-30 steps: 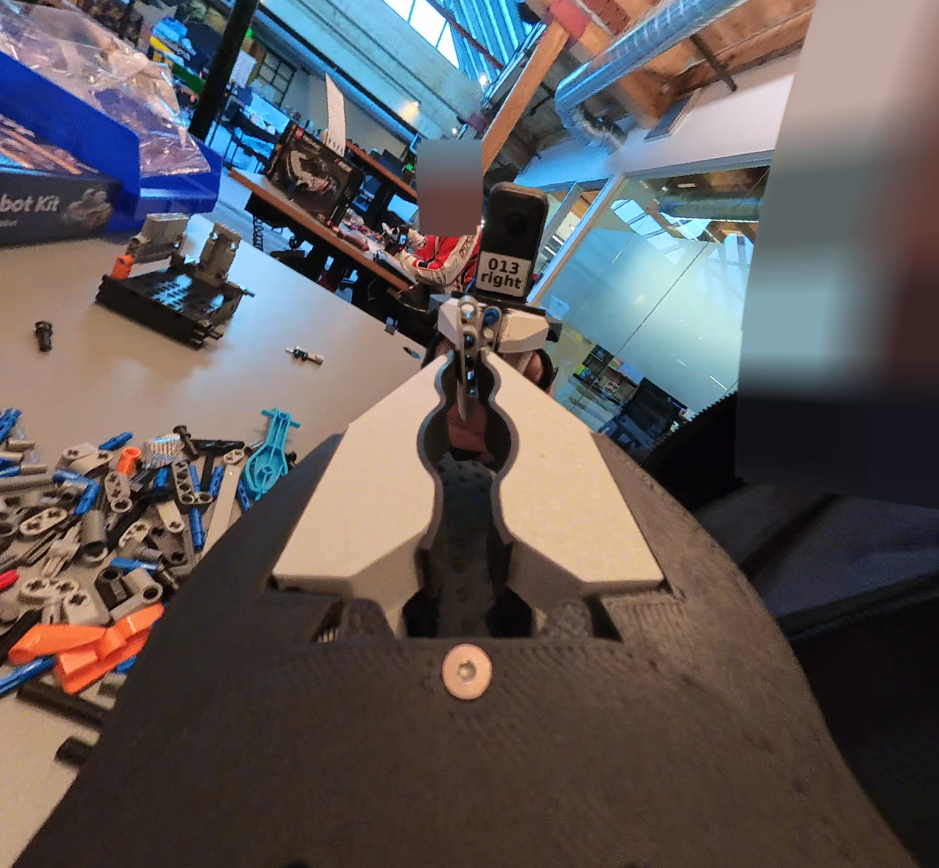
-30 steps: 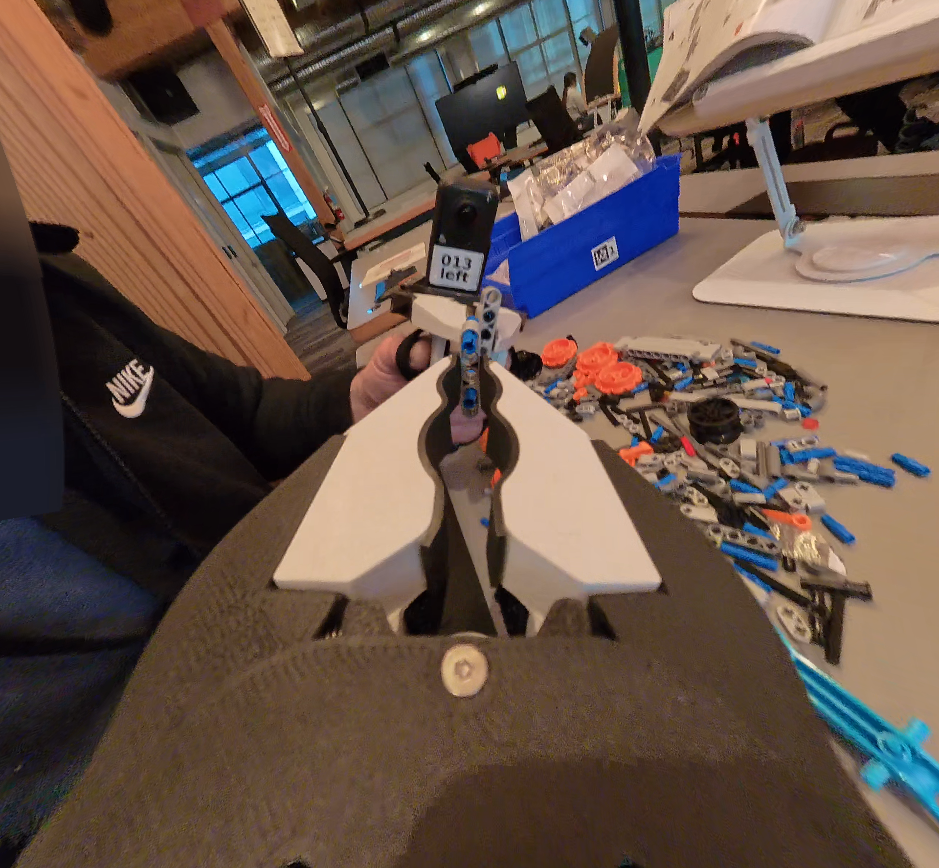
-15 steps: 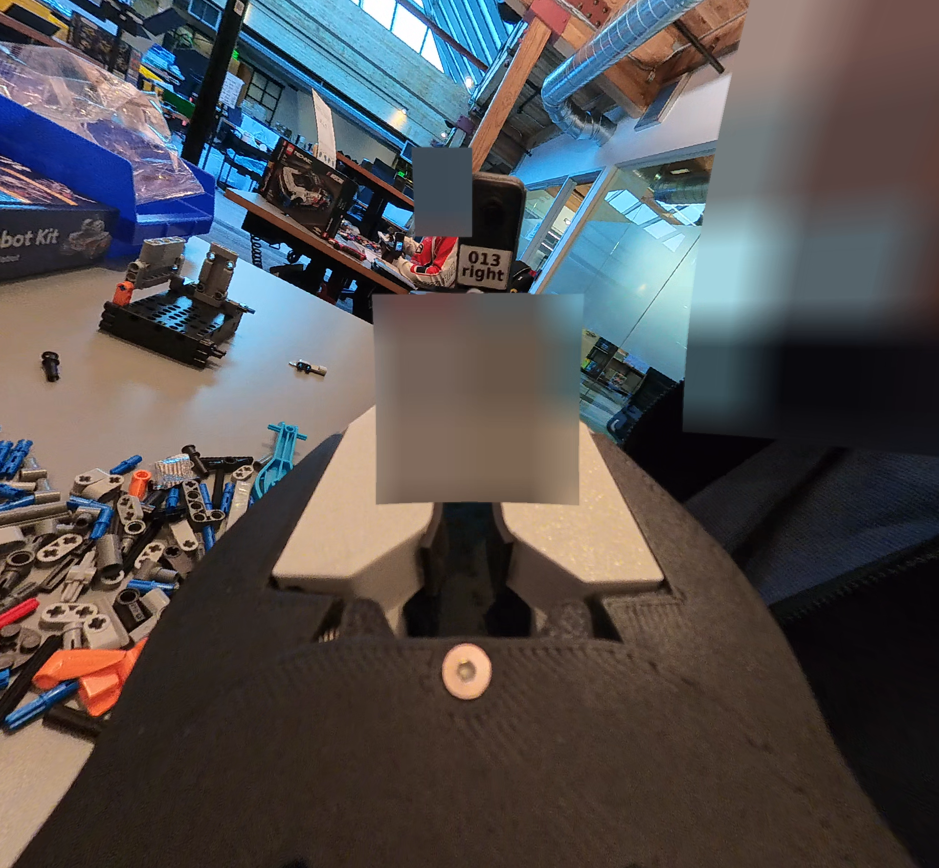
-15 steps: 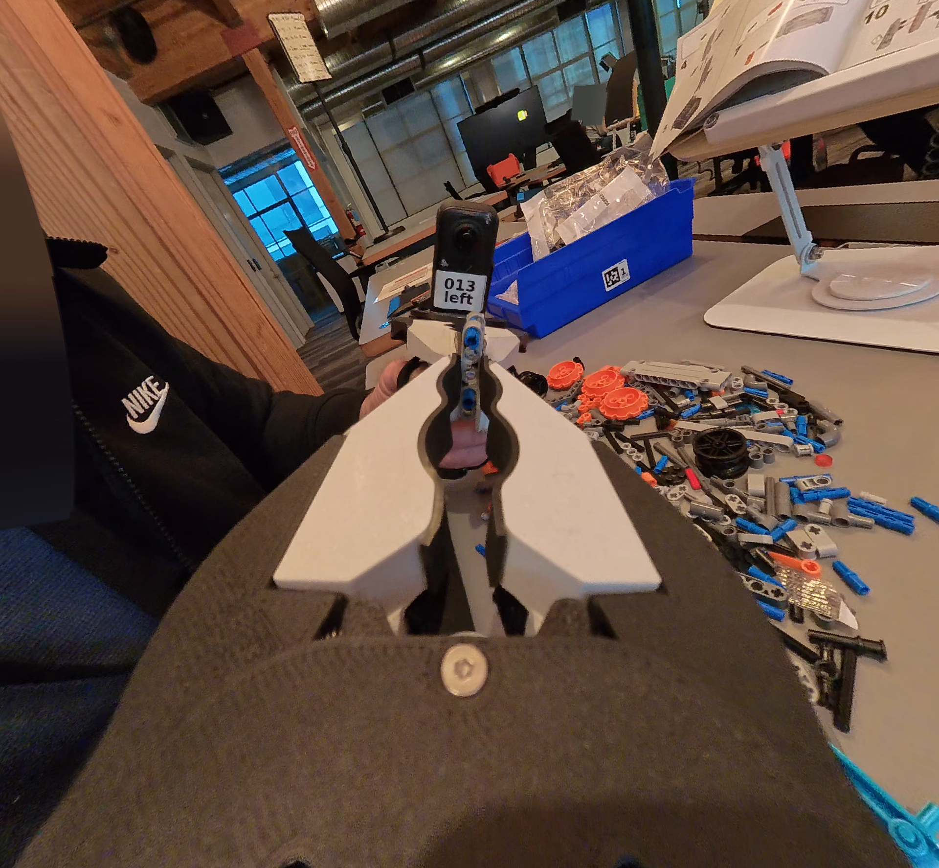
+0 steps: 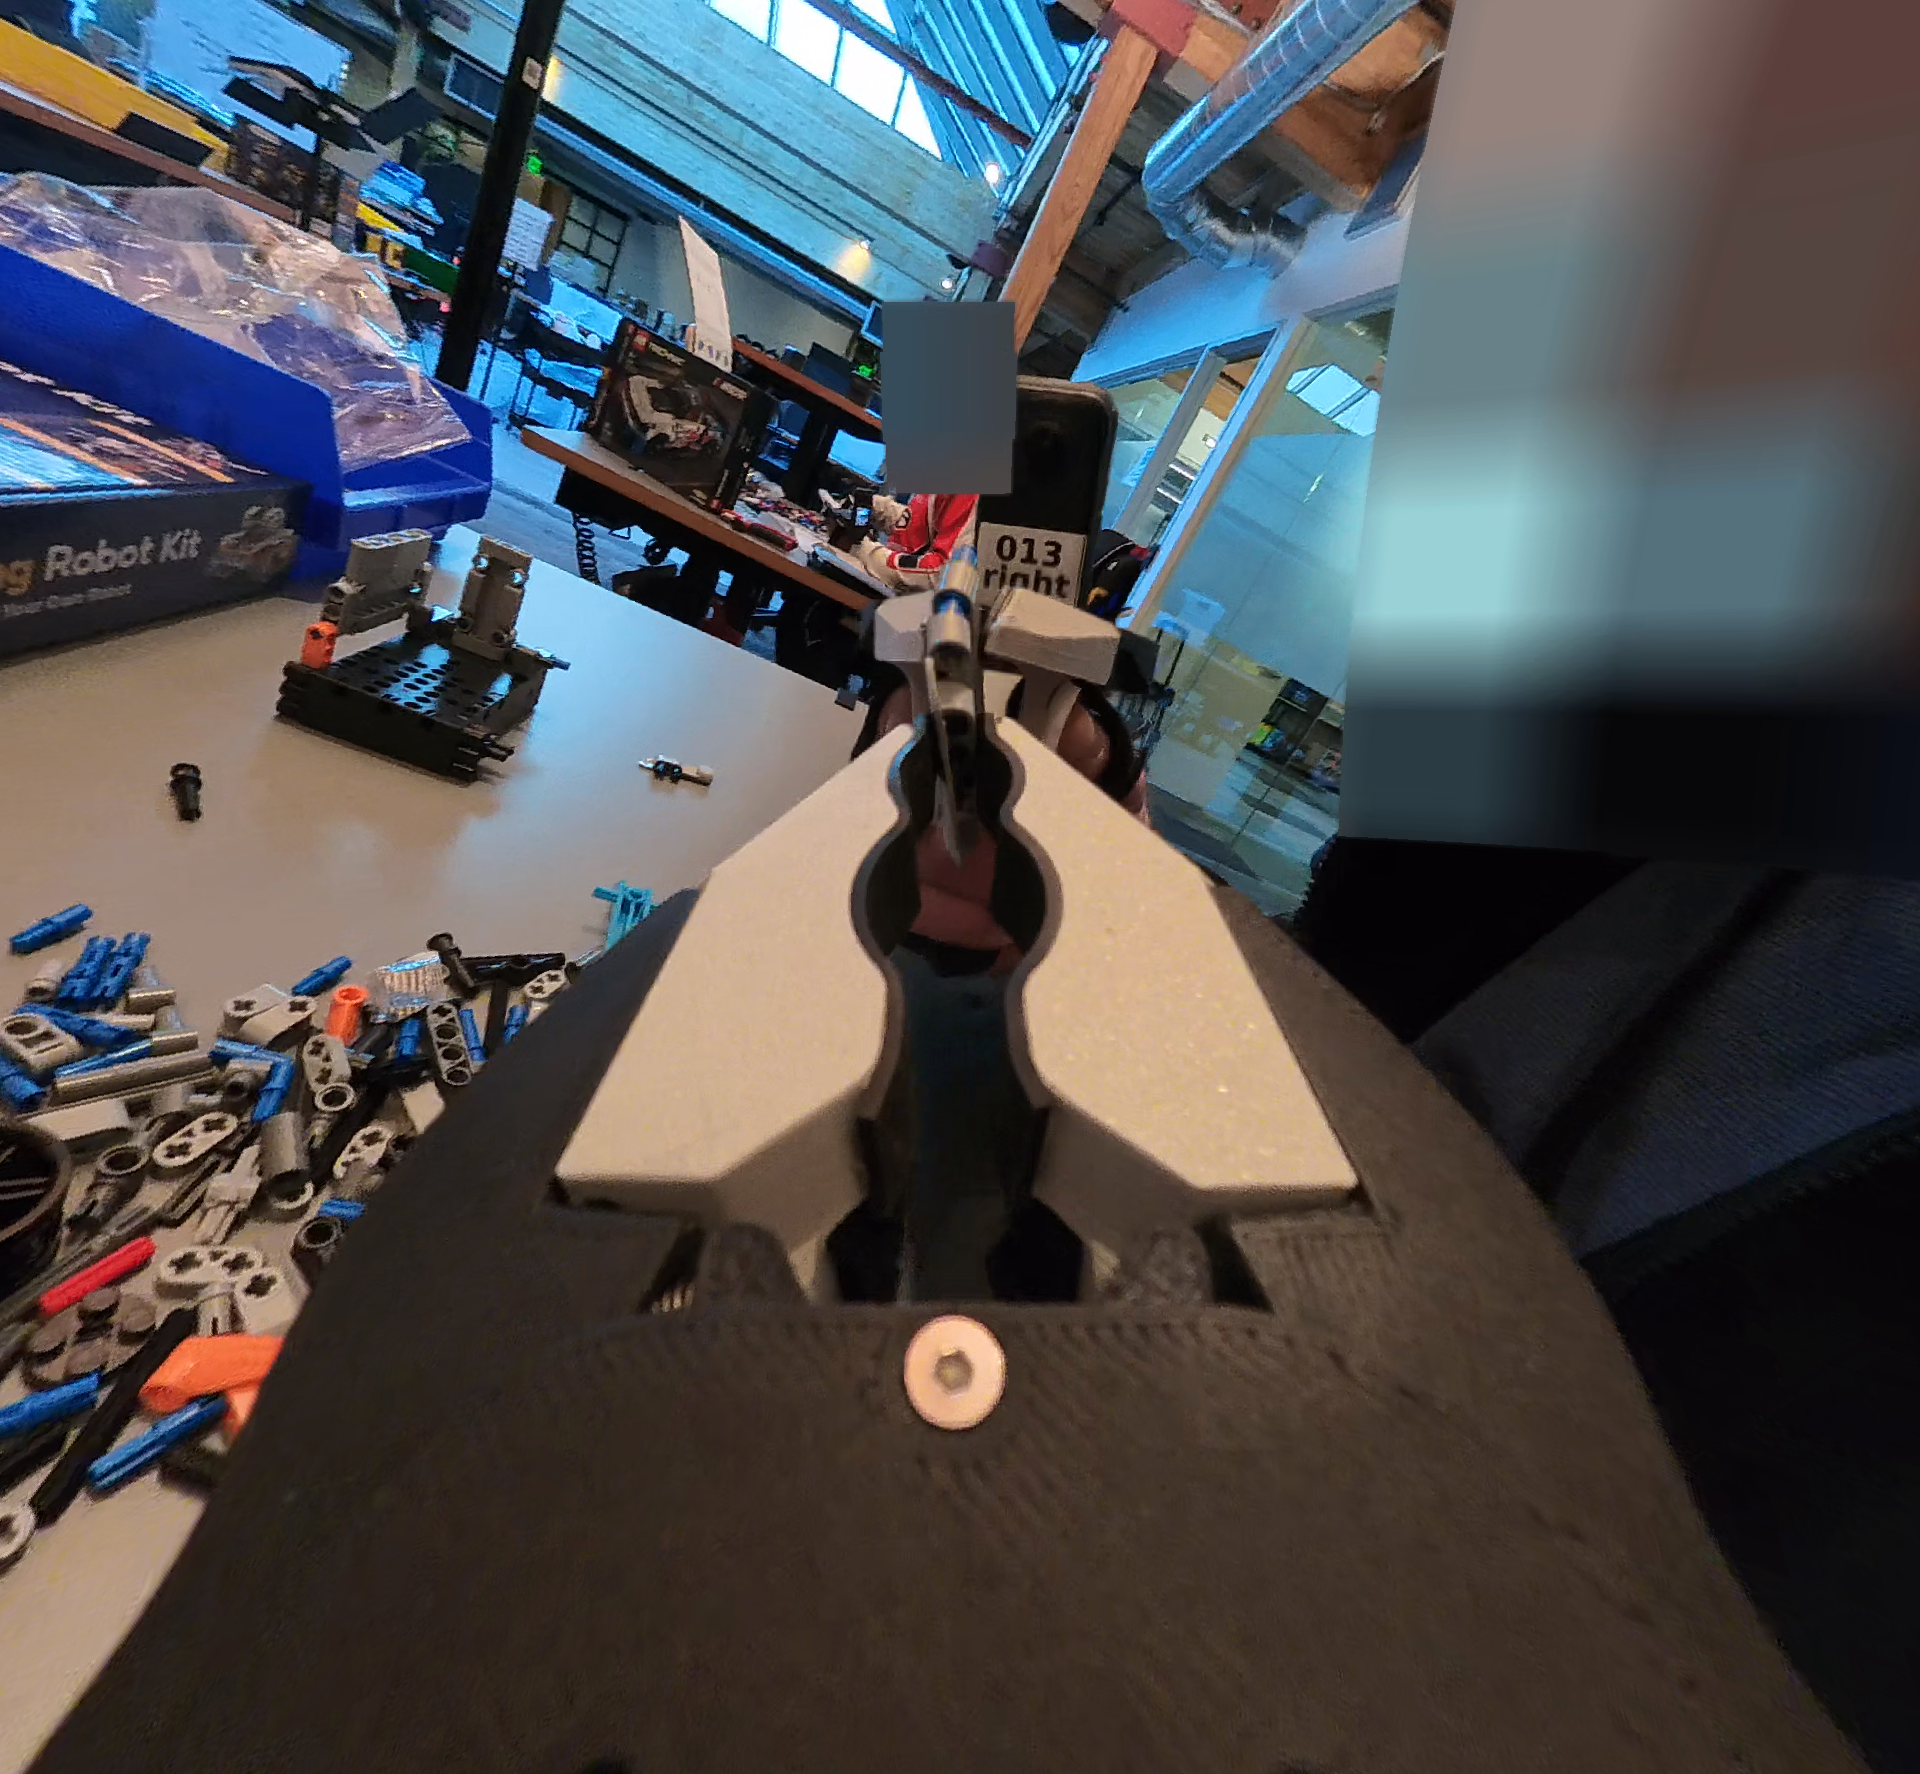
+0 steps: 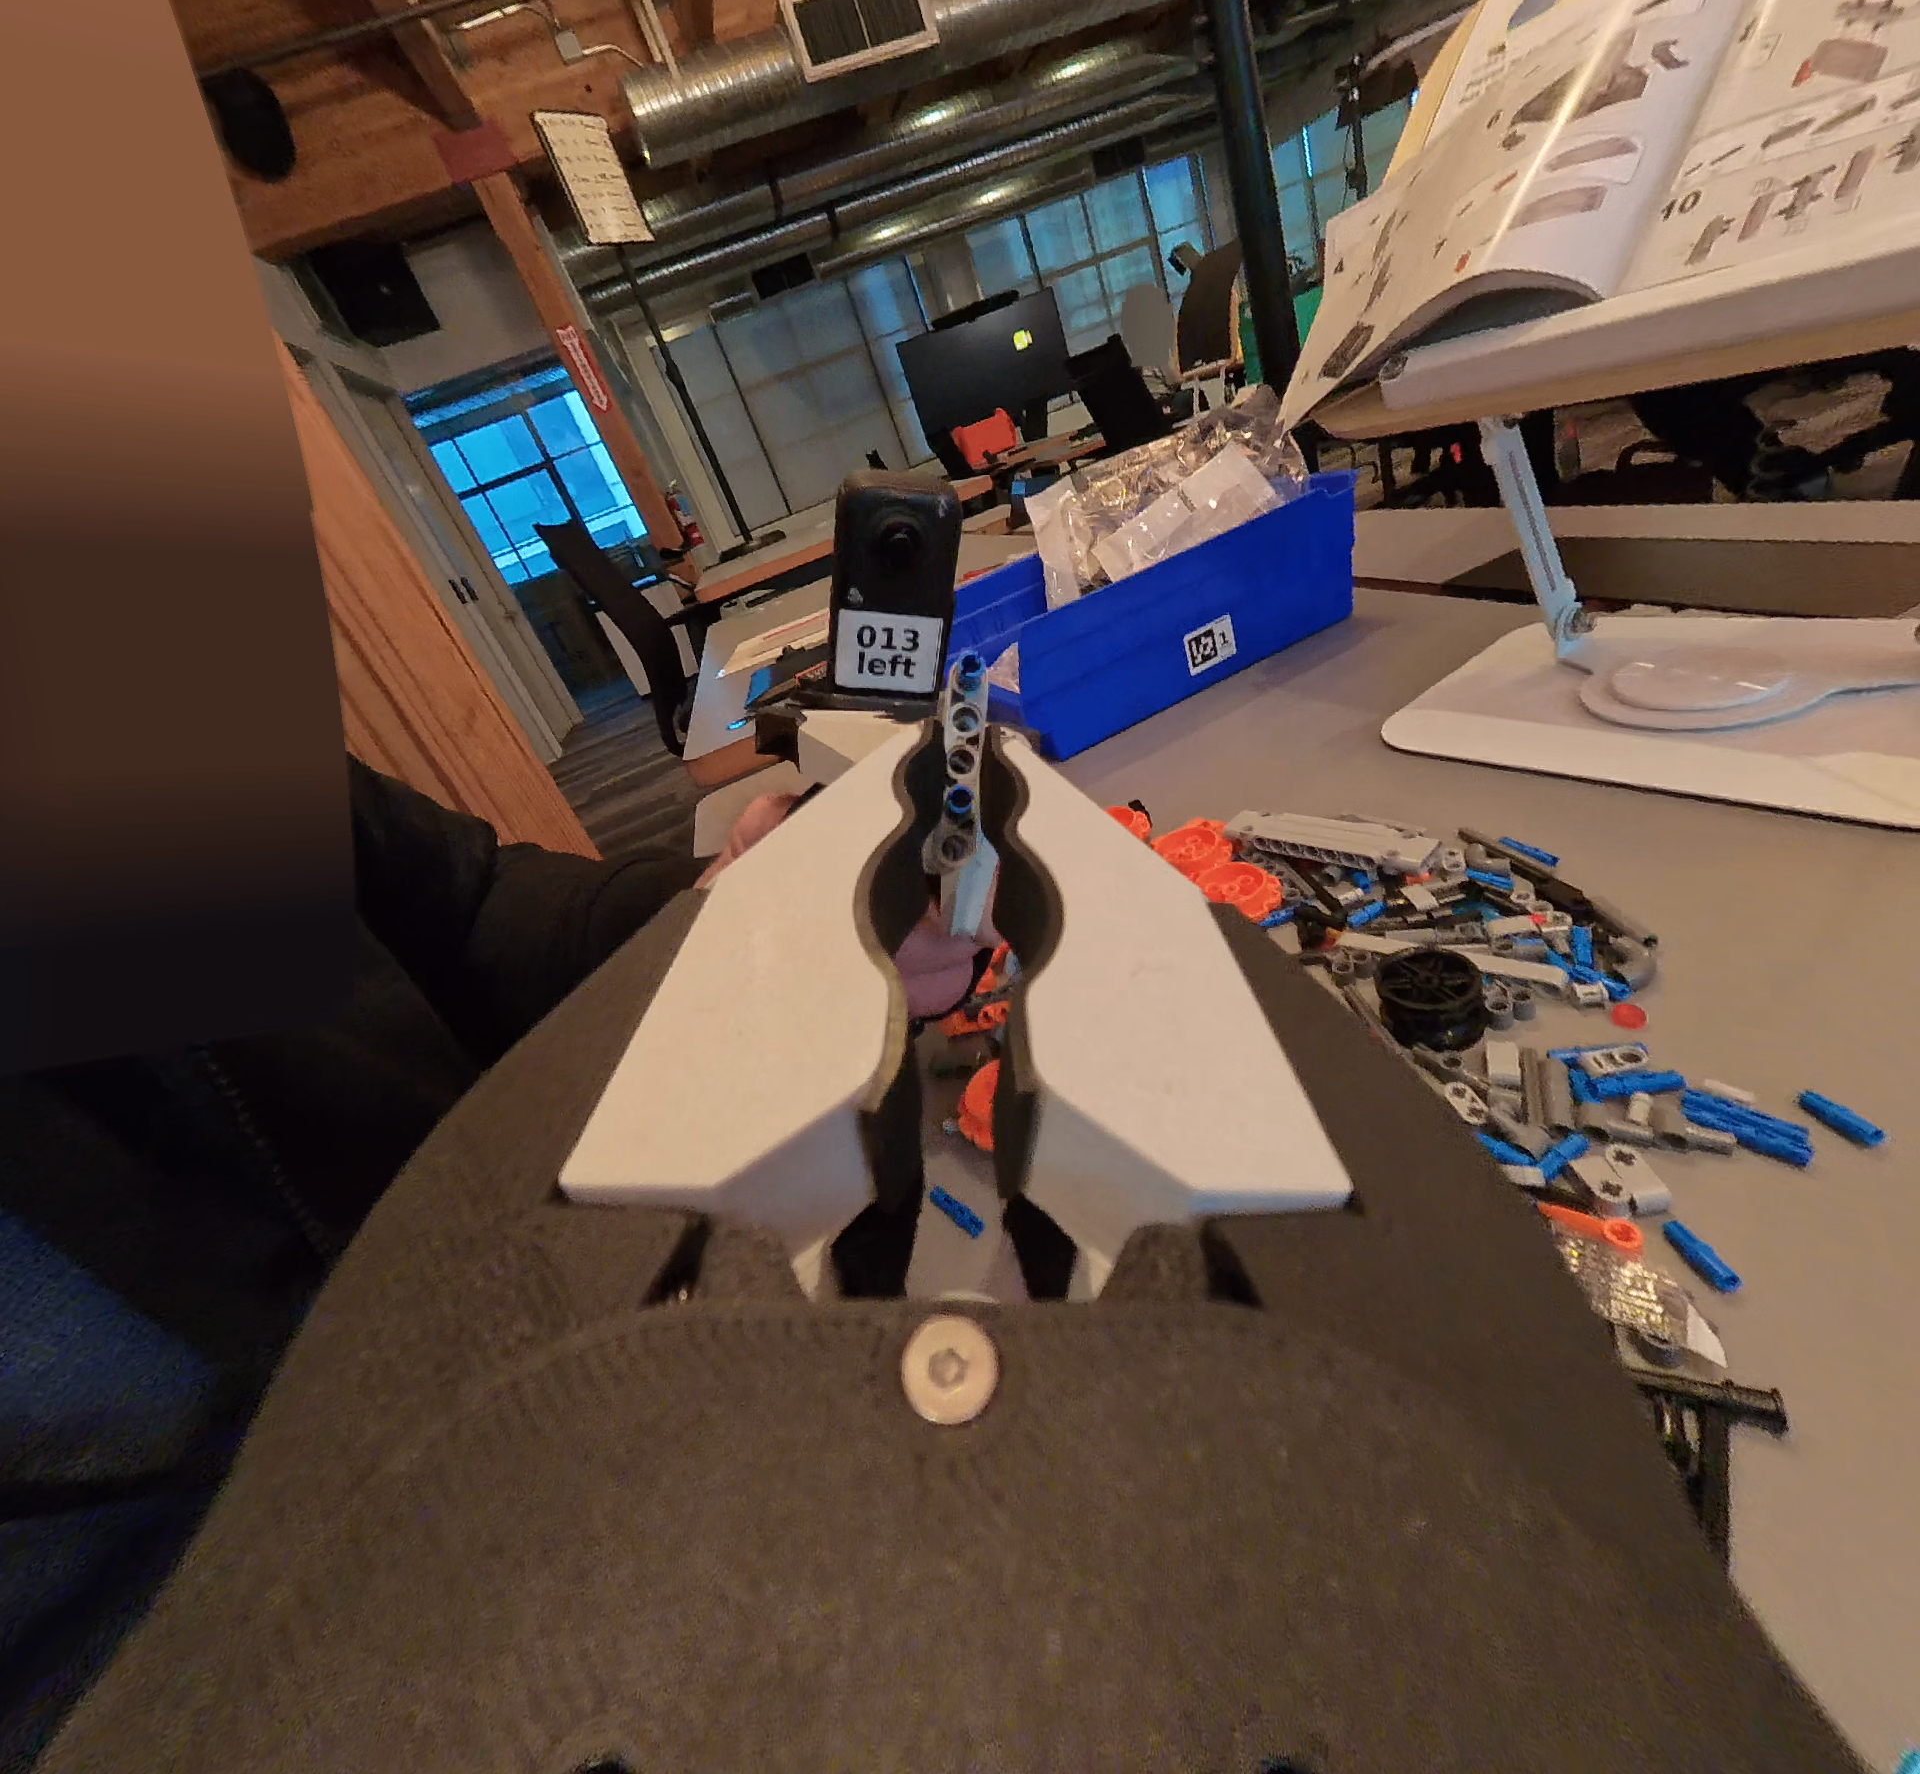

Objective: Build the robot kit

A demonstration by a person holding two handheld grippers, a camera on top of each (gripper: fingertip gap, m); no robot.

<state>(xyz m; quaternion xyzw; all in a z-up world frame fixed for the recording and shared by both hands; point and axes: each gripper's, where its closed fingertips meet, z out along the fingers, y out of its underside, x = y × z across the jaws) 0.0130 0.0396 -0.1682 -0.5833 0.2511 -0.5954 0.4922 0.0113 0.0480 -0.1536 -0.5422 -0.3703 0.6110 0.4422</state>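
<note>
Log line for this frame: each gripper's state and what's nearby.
left gripper: shut on grey beam | right gripper: shut on same beam | held above table | loose parts pile beside

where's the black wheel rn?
Right wrist view: the black wheel lies on the grey table, right of the right gripper, in the loose pile of parts, just below the orange pieces.

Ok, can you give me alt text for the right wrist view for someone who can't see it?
The right hand-held gripper is shut on a grey perforated plastic beam with blue pins, held upright above a grey table. Opposite it is the left hand-held gripper; loose grey, blue and orange building parts lie at right.
</note>
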